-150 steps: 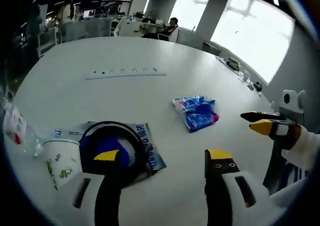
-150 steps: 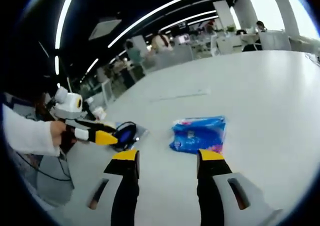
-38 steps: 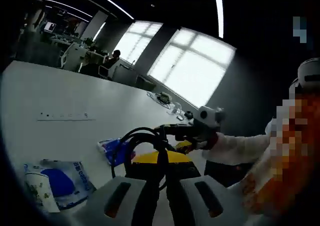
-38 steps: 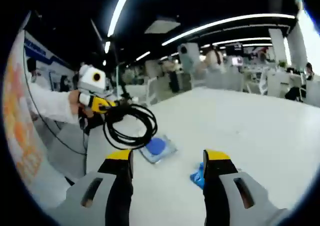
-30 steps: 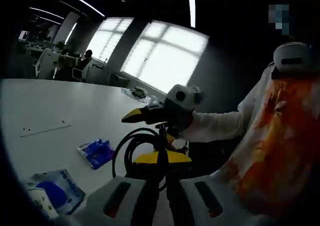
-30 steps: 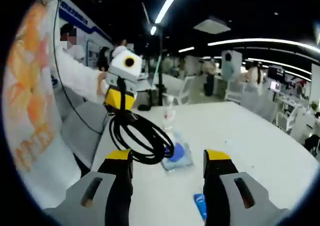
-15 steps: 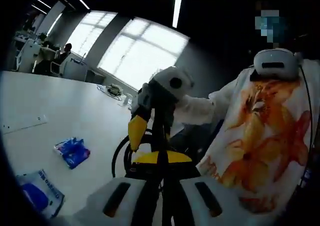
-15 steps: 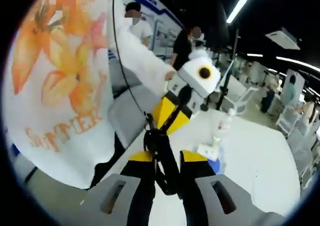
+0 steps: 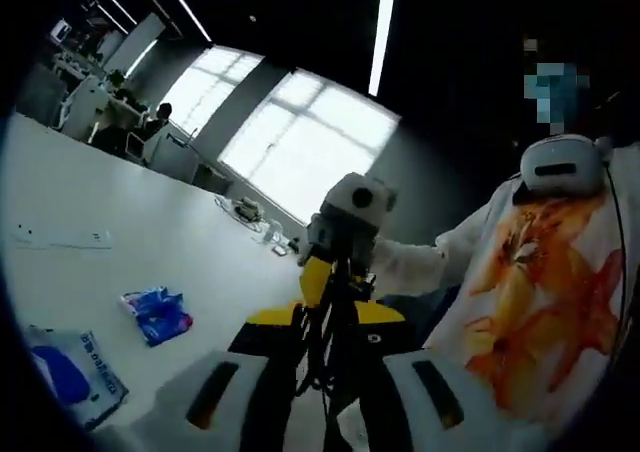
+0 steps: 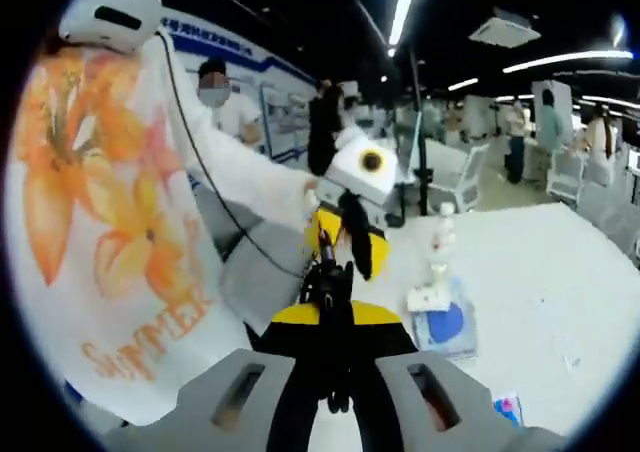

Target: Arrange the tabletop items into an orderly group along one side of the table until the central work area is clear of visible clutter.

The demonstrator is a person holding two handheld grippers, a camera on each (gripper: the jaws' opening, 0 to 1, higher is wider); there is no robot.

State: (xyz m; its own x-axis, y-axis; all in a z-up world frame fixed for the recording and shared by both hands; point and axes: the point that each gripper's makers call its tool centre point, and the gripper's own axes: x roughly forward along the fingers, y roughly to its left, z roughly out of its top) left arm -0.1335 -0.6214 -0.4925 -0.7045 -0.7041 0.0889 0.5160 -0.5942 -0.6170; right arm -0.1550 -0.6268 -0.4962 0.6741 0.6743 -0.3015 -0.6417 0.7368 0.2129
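In the left gripper view we see, at the far left, a clear packet with a blue item inside (image 9: pixel 62 374) lying flat on the white table (image 9: pixel 120 272), and a little to its right a crumpled blue wrapper (image 9: pixel 157 314) lying apart from it; further back a white power strip (image 9: pixel 58 238) rests on the tabletop. Moving right, the left gripper (image 9: pixel 325 322) has its yellow-tipped jaws drawn close together around the black cable (image 9: pixel 322 357), whose strands run down between them, and directly ahead the right gripper (image 9: pixel 335 267) meets the same bundle from the opposite side. At the right stands a person in a white shirt with an orange flower print (image 9: pixel 535 312). In the right gripper view we find that shirt (image 10: pixel 110 232) at the left, then the right gripper (image 10: pixel 335 317) with its jaws nearly shut, clamped on the black cable (image 10: pixel 330 282), which is held up off the table. The left gripper (image 10: pixel 345 237) faces us just beyond, touching the same cable. To the right, the packet (image 10: pixel 445 327) lies on the table (image 10: pixel 560 302) beside a paper cup (image 10: pixel 425 297) and a small bottle (image 10: pixel 440 237), and the blue wrapper (image 10: pixel 508 408) peeks in at the lower right
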